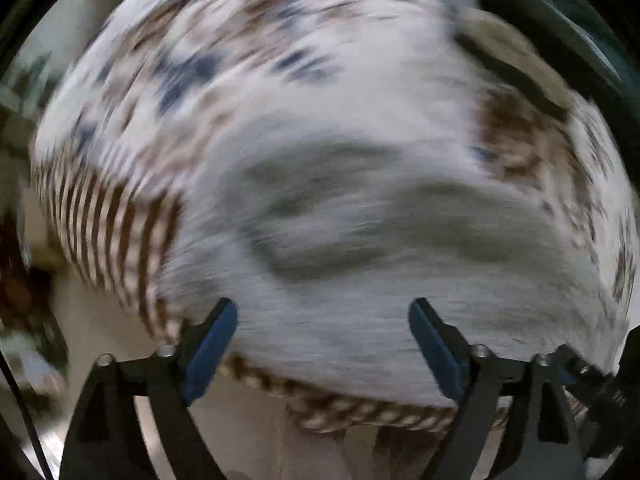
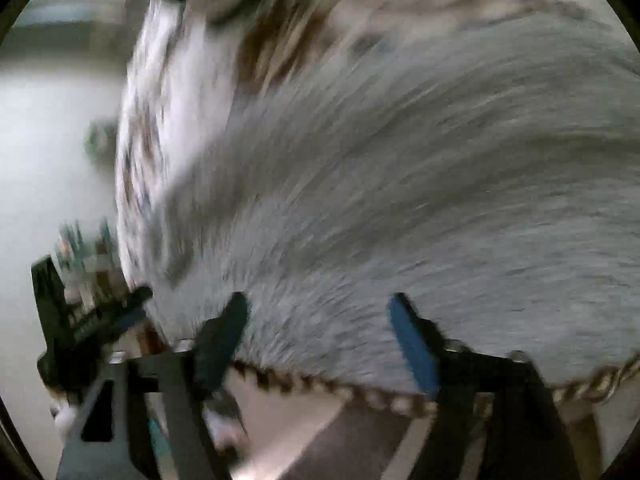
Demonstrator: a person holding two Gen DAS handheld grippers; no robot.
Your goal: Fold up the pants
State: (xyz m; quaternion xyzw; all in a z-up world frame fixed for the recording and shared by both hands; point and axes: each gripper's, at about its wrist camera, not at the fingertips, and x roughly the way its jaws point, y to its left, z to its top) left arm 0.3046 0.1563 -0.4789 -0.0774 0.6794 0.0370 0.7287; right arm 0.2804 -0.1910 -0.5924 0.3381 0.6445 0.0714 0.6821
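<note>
Ahead of both grippers I see the pants [image 1: 340,220], a grey, heavily blurred mass lying on a patterned white cloth [image 1: 240,60] with a brown braided fringe [image 1: 360,404]. My left gripper [image 1: 323,340] has its blue pads spread wide, gripping nothing, with grey fabric showing between them. My right gripper [image 2: 318,340] is likewise spread apart over the pants [image 2: 400,200]. The blur hides which way the pants' long axis runs; I cannot tell.
</note>
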